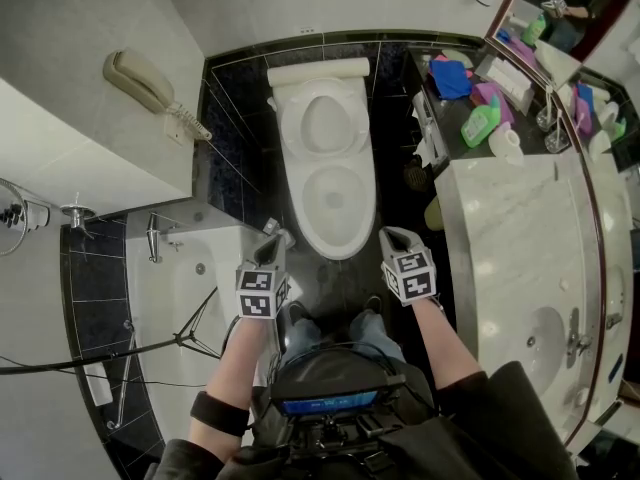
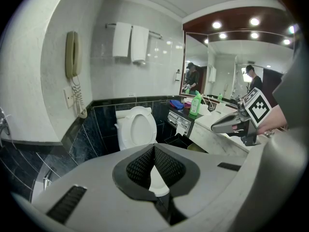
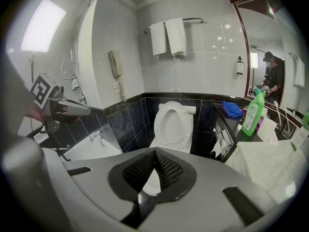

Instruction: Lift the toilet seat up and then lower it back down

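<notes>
The white toilet (image 1: 330,183) stands against the dark tiled wall, in the middle of the head view. Its seat (image 1: 325,123) is raised and leans back on the tank; it shows upright as an oval ring (image 2: 140,128) in the left gripper view and as a ring (image 3: 175,122) in the right gripper view. My left gripper (image 1: 272,240) hovers short of the bowl's front left, pads together, holding nothing. My right gripper (image 1: 392,238) is level with it at the bowl's front right, also shut and empty. Neither touches the toilet.
A bathtub (image 1: 190,278) lies at the left, with a wall phone (image 1: 140,83) above it. A marble counter (image 1: 520,258) with a sink (image 1: 545,338) runs along the right and carries a green bottle (image 1: 480,123). Towels (image 3: 168,36) hang over the toilet.
</notes>
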Available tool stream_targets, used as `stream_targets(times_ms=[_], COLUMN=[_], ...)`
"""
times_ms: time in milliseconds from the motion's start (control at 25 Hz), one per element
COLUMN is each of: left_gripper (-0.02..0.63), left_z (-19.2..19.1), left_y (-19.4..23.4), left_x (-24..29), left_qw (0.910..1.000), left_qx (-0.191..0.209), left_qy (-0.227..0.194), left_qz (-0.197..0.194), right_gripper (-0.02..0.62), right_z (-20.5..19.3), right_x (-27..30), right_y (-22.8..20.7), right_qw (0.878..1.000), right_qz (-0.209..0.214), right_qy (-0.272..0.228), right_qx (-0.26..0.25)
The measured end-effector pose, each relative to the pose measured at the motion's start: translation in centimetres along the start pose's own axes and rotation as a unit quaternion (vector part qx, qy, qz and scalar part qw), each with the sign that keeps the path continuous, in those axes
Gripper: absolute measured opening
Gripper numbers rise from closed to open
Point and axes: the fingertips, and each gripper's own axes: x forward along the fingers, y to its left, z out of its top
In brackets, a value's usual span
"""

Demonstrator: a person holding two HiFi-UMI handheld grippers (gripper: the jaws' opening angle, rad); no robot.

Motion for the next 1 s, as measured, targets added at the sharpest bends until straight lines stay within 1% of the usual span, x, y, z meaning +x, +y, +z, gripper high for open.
stream_targets(times_ms=[120, 1000], left_gripper=[0.0, 0.0], left_z=[0.09, -0.22], left_y=[0.01, -0.1], left_x=[0.07, -0.17], left_qw=[1.0, 1.0], left_qx=[0.0, 0.0], left_qy=[-0.001, 0.003], left_qz=[-0.001, 0.0], right_gripper=[0.011, 0.009], right_z=[0.39, -0.14], right_x=[-0.06, 0.2], right_y=[0.24, 0.03], right_qw=[1.0, 1.0], right_qz=[0.002, 0.001], right_qy=[0.001, 0.009], right_qx=[0.003, -0.001])
